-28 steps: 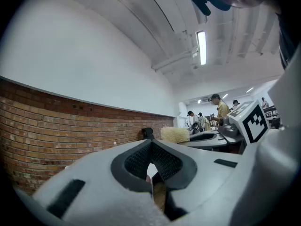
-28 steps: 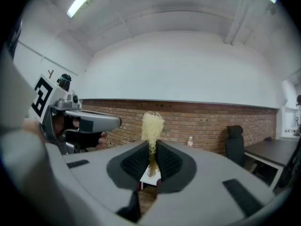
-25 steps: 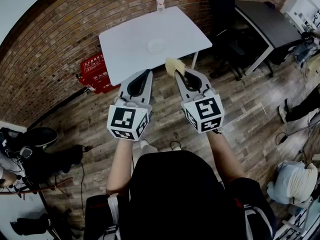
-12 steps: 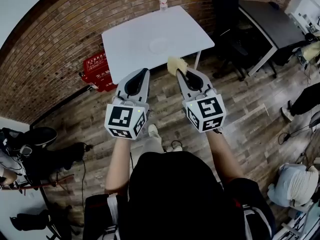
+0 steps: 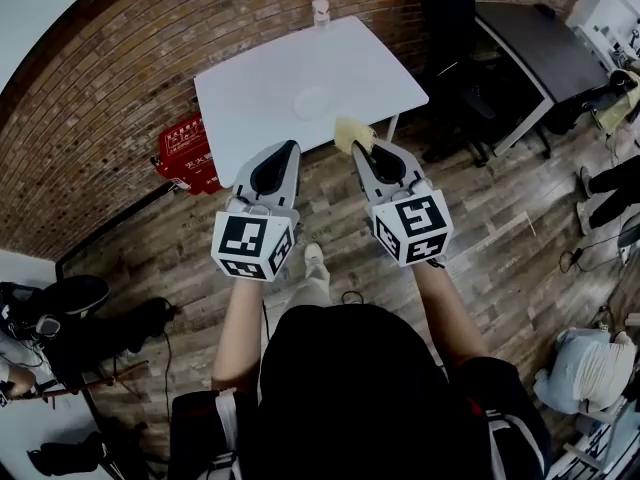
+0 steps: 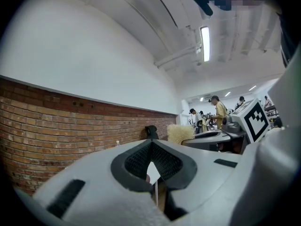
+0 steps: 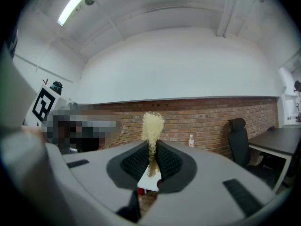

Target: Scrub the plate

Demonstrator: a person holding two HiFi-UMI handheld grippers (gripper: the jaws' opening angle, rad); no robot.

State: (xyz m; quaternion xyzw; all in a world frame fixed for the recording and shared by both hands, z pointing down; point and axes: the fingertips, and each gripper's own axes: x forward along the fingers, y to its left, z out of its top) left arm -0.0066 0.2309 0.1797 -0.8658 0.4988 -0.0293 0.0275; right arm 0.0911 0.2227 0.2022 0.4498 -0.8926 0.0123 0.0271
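Observation:
A white plate (image 5: pixel 313 101) lies on the white table (image 5: pixel 250 88) ahead of me, beyond both grippers. My right gripper (image 5: pixel 358 148) is shut on a yellow scrubbing sponge (image 5: pixel 350 133), which sticks up from between its pads (image 7: pixel 153 126). My left gripper (image 5: pixel 286 149) is held beside it at the same height, shut with nothing in it (image 6: pixel 151 142). In the left gripper view the sponge (image 6: pixel 181 133) and the right gripper's marker cube (image 6: pixel 256 119) show at the right. Both grippers hang over the wooden floor, short of the table's near edge.
A clear water bottle (image 5: pixel 320 6) stands at the table's far edge by the brick wall (image 5: pixel 110 78). A red box (image 5: pixel 185 150) sits on the floor left of the table. A black chair (image 5: pixel 450 28) and a dark table (image 5: pixel 540 48) are at the right.
The person has stepped toward the table, a shoe now showing below the grippers. Both grippers travelled along together. Their jaws and the sponge's hold look the same.

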